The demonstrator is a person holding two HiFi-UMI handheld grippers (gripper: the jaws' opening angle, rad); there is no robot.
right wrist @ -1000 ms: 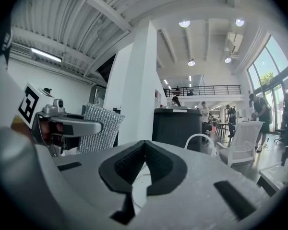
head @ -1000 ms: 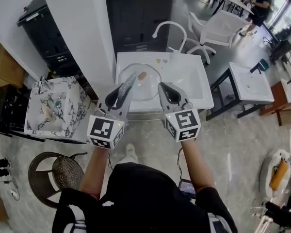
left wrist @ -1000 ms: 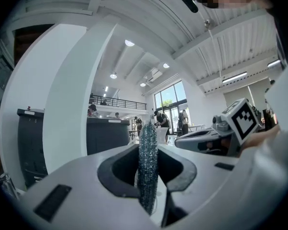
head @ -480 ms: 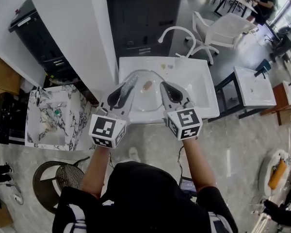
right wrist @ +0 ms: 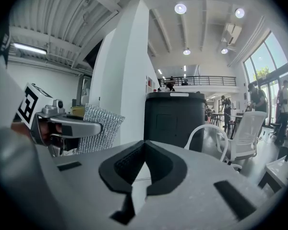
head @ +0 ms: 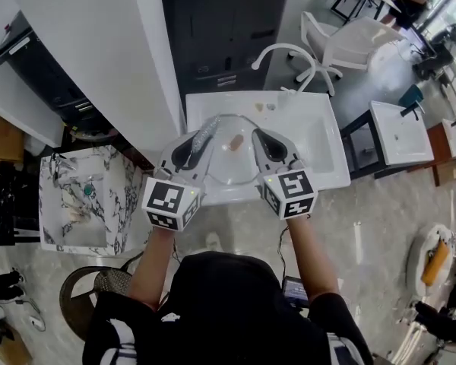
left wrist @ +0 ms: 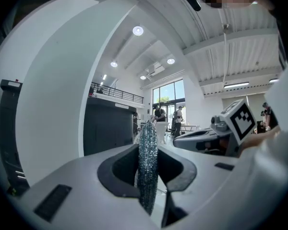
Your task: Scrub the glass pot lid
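Left gripper (head: 198, 141): its fingers are clenched on a silvery, glittering mesh scrubbing pad (left wrist: 147, 157), which stands edge-on between the jaws and sticks out past their tips. Right gripper (head: 261, 137): I find its fingers pressed fully together with nothing between them, and the right gripper view confirms the black pads meet at the tip. I hold the two grippers side by side, close but apart, and each shows in the other's view. The round clear glass pot lid (head: 226, 166) lies flat in the basin of the white rectangular sink (head: 319, 139), with its small tan knob (head: 234, 143) facing up. In the head view both sets of jaw tips overlap the lid's outline, the knob showing between them. I cannot tell from that view whether the pad touches the glass. A white curved faucet (head: 283, 52) rises at the far rim of the sink. A dark cabinet (head: 224, 29) stands just behind it.
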